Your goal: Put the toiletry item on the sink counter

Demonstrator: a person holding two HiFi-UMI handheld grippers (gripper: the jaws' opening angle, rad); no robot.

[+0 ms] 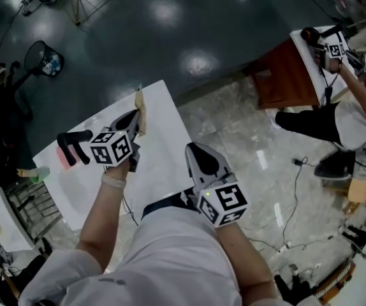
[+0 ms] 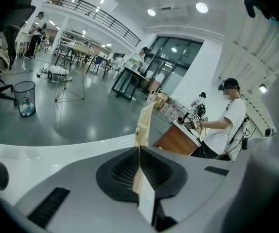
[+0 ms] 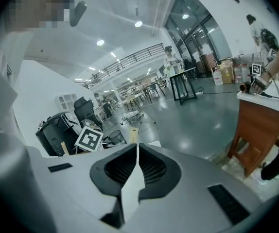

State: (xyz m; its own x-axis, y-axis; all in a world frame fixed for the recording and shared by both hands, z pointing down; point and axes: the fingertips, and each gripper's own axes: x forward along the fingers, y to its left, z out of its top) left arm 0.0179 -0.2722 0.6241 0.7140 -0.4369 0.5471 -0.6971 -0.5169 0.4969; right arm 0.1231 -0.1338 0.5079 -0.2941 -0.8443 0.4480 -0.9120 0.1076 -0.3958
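Largest, centre-left in the head view: white counter (image 1: 164, 146), bare beneath both tools and judged the drop spot. Next, left gripper (image 1: 136, 118), pitched downward over the counter's upper edge, jaws clamped on a flat tan paper packet (image 1: 140, 106), presumably the toiletry item; thin edge pinched, length sticking out past the tips, likely gripped that way for laying flat. Right gripper (image 1: 196, 153) at frame centre, jaws together on nothing, parked alongside, probably as a spare. Smallest: pink item (image 1: 63, 159) and green item (image 1: 40, 173) at the counter's left edge. Only in the left gripper view: dark print on the packet, too partial to read. Only in the right gripper view: pads meeting with no gap. No sink basin made out anywhere.
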